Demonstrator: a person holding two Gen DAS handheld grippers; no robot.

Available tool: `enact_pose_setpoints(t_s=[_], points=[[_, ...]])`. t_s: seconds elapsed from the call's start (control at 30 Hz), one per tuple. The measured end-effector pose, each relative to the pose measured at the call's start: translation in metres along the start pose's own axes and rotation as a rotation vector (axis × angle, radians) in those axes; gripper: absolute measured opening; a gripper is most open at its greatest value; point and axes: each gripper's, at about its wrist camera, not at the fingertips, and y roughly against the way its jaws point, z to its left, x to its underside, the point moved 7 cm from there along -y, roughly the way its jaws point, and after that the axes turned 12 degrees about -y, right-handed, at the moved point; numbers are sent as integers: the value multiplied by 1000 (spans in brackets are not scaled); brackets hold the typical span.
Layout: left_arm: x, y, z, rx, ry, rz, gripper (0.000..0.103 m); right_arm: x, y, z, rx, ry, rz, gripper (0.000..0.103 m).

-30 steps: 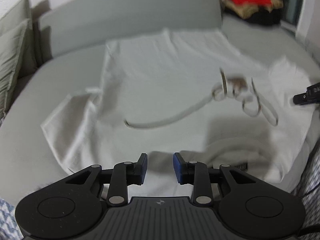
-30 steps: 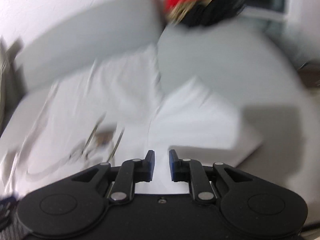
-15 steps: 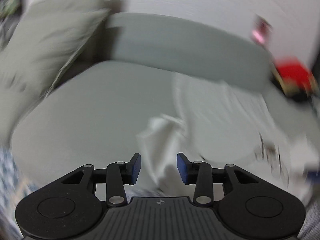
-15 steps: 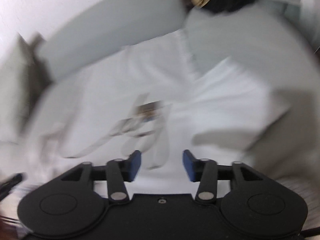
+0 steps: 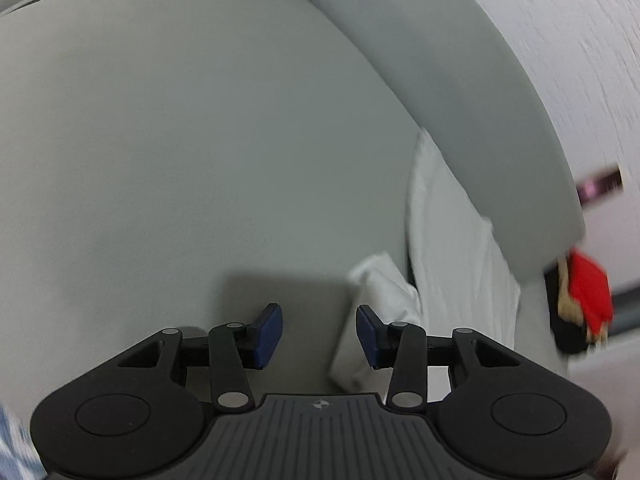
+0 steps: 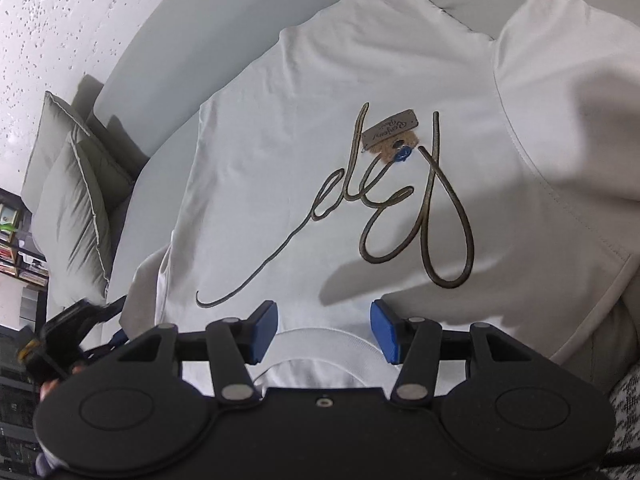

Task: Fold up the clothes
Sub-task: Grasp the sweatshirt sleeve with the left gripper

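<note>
A white T-shirt (image 6: pixel 320 92) with an olive cursive script and a small brown label lies spread front-up on a grey sofa seat (image 6: pixel 156 192). My right gripper (image 6: pixel 324 330) is open and empty, just above the shirt's collar at the near edge. The shirt's right sleeve (image 6: pixel 560 92) is folded over the body. In the left wrist view my left gripper (image 5: pixel 319 334) is open and empty over the bare seat (image 5: pixel 200 140), with the shirt's left sleeve (image 5: pixel 380 300) beside its right finger. The left gripper also shows in the right wrist view (image 6: pixel 76 320) beside that sleeve.
Grey cushions (image 6: pixel 72 184) lean at the sofa's left end. A curved grey backrest (image 5: pixel 460 92) runs behind the shirt. A pile of red and black clothes (image 5: pixel 580 304) lies at the far right. A patterned fabric (image 6: pixel 628 420) shows at the near right edge.
Both grippers opened wider. The left gripper swung left to the shirt's left sleeve and the bare seat. The right gripper moved left from the right sleeve to the collar.
</note>
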Motion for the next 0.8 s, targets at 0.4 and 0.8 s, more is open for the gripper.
enact_pose_setpoints(t_s=[0.4, 0.8], points=[[19, -34, -69, -179, -492, 165, 20, -1, 1, -2, 9, 16, 2, 50], [-11, 31, -28, -539, -524, -74, 1, -2, 1, -2, 6, 22, 1, 50]])
